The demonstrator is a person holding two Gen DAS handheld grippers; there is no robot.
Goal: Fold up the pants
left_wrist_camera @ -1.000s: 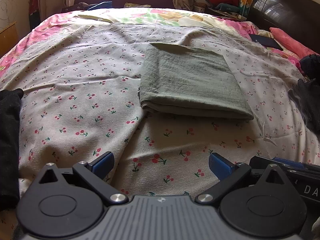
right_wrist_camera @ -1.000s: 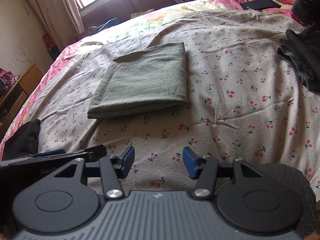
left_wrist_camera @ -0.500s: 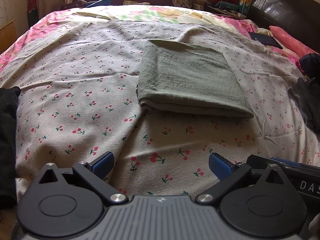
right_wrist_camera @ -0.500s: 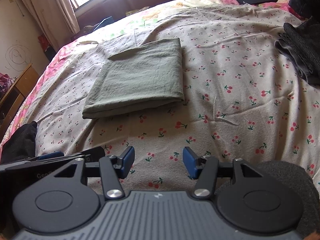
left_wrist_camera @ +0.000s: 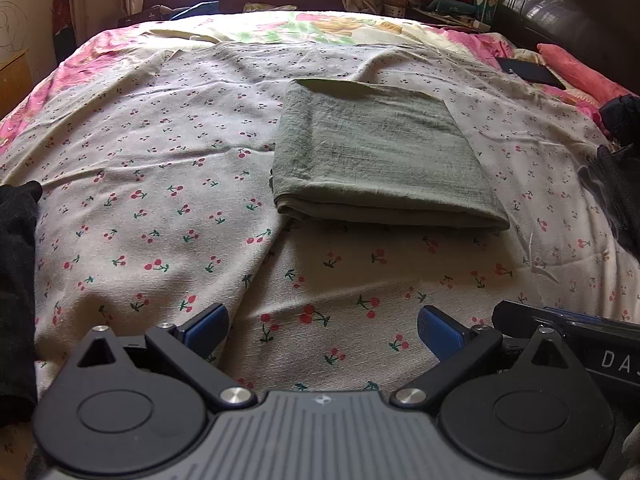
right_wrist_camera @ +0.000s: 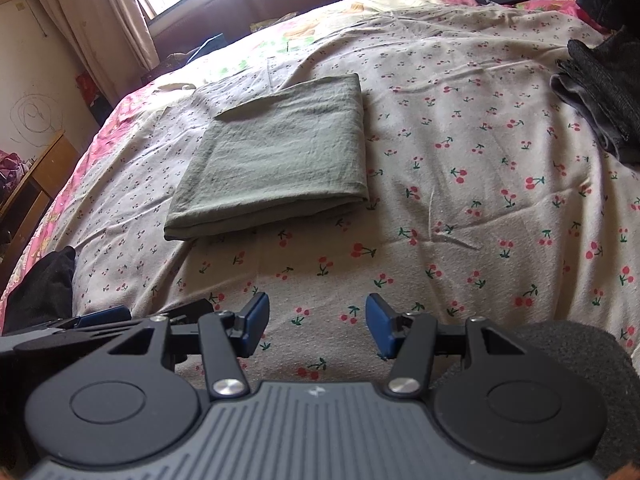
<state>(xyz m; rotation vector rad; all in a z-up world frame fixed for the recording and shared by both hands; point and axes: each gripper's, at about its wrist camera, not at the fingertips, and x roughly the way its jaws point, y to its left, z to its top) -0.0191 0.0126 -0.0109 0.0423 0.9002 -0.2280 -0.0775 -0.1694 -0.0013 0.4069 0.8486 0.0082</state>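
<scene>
Both views nearer one folded green pants (left_wrist_camera: 380, 160), left gripper (left_wrist_camera: 322, 330) and right gripper (right_wrist_camera: 316, 324) wide apart, empty, two dark garments (right_wrist_camera: 600, 92).

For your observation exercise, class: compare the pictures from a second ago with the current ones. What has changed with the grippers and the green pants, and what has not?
Very little. Both wrist views shift slightly, so the hand-held grippers drifted a touch. The left gripper and right gripper stay open and empty. The folded green pants lie untouched on the cherry-print sheet; nothing was grasped or released.
</scene>
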